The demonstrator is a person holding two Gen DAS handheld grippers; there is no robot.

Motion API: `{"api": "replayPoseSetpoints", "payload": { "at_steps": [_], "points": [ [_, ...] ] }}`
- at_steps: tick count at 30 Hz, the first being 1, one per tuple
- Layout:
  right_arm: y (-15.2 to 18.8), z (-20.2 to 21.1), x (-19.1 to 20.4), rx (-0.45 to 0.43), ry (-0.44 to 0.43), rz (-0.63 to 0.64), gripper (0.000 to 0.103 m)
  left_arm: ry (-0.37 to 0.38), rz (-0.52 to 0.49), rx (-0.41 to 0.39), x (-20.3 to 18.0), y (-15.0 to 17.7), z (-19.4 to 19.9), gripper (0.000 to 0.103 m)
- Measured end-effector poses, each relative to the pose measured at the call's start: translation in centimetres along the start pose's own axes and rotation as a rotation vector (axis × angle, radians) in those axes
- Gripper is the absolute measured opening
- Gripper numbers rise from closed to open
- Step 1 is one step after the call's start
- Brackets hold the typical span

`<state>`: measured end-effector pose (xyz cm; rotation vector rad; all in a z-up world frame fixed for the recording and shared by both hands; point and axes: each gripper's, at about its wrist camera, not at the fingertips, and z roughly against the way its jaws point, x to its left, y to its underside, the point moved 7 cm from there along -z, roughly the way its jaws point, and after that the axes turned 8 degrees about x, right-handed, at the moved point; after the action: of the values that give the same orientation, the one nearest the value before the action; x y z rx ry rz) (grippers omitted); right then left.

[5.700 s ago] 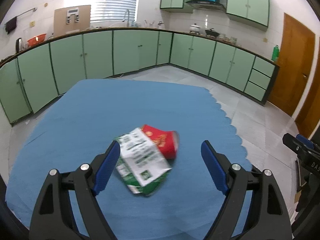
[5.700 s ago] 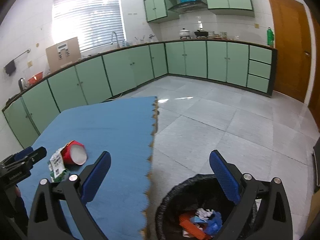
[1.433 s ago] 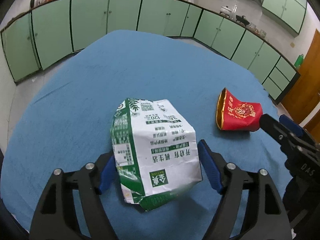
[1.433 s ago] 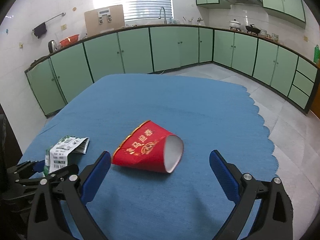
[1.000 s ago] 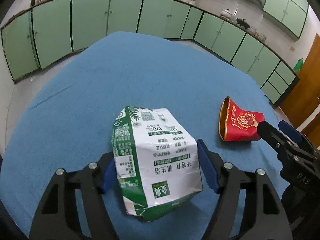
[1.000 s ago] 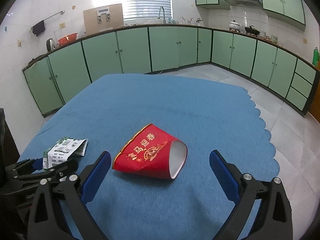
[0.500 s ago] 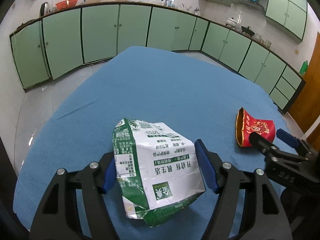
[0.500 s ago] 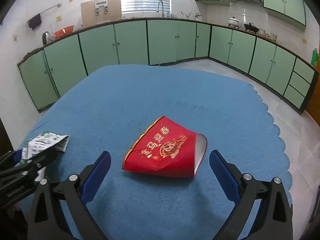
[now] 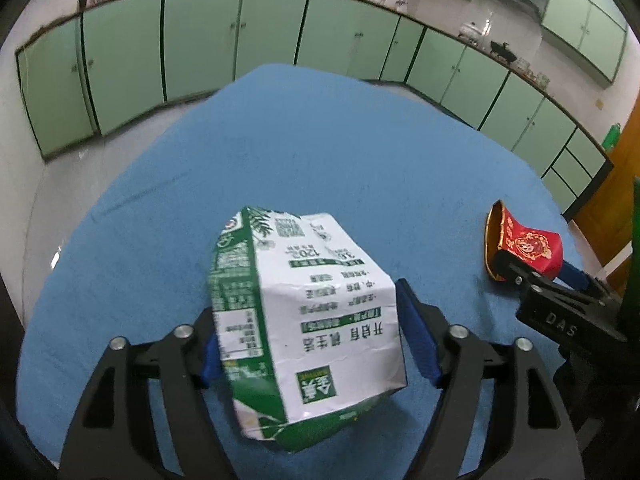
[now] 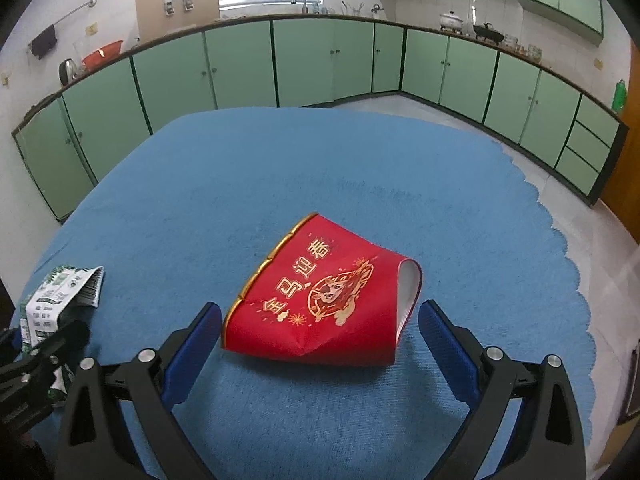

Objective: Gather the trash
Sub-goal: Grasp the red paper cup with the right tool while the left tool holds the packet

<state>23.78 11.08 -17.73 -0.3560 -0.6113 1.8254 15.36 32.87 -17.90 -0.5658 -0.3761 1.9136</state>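
A crushed green and white milk carton [image 9: 304, 320] is gripped between the blue pads of my left gripper [image 9: 310, 344] and held above the blue mat [image 9: 320, 152]. The carton also shows at the left edge of the right wrist view [image 10: 60, 300]. A squashed red paper cup [image 10: 328, 300] with gold print lies on its side on the mat [image 10: 320, 160]. My right gripper [image 10: 320, 340] is open, its fingers on either side of the cup, close to its ends. The cup also shows at the right of the left wrist view [image 9: 524, 244].
The mat has a scalloped right edge [image 10: 568, 248] with grey floor tiles beyond. Green kitchen cabinets [image 10: 320, 64] curve around the back of the room. A wooden door [image 9: 612, 184] stands at the far right.
My left gripper has lifted the carton higher off the mat. My right gripper has moved forward, so its open fingers now flank the red cup.
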Motion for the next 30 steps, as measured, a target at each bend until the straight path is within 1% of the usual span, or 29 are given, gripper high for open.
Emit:
{"api": "replayPoseSetpoints", "payload": {
  "at_steps": [1, 2, 4, 10, 16, 23, 24, 25, 27, 29, 30],
  "points": [
    [0.1, 0.0, 0.0, 0.003, -0.009, 0.004, 0.087, -0.004, 0.002, 0.001, 0.1, -0.1, -0.1, 0.073],
    [0.1, 0.1, 0.0, 0.004, -0.016, 0.008, 0.087, -0.011, 0.000, 0.002, 0.0, 0.0, -0.1, 0.073],
    [0.0, 0.3, 0.1, -0.002, -0.043, 0.014, 0.086, -0.025, 0.000, -0.001, -0.3, 0.0, -0.1, 0.069],
    [0.2, 1.6, 0.0, -0.037, -0.062, 0.062, 0.083, -0.016, 0.010, -0.023, -0.5, 0.3, 0.3, 0.068],
    [0.5, 3.2, -0.6, -0.058, -0.080, 0.072, 0.081, -0.004, -0.028, -0.062, -1.8, 0.3, 1.7, 0.068],
    [0.6, 5.3, -2.1, -0.073, -0.101, 0.082, 0.080, 0.018, -0.061, -0.069, -3.9, 0.5, 2.2, 0.068],
    [0.7, 5.4, -2.1, -0.069, -0.109, 0.086, 0.043, 0.023, -0.067, -0.068, -4.2, 0.6, 2.3, 0.068],
    [0.9, 5.3, -2.3, -0.038, -0.134, 0.087, 0.029, 0.028, -0.072, -0.068, -4.6, 0.7, 2.4, 0.067],
    [1.1, 5.3, -3.4, -0.017, -0.156, 0.059, 0.029, 0.040, -0.084, -0.069, -5.4, 0.9, 2.5, 0.067],
    [1.3, 5.2, -3.9, -0.002, -0.144, 0.061, 0.029, 0.043, -0.109, -0.070, -6.4, 1.1, 2.6, 0.066],
    [1.4, 5.1, -4.1, 0.004, -0.150, 0.051, 0.037, 0.044, -0.119, -0.068, -6.8, 1.3, 2.5, 0.065]
  ]
}}
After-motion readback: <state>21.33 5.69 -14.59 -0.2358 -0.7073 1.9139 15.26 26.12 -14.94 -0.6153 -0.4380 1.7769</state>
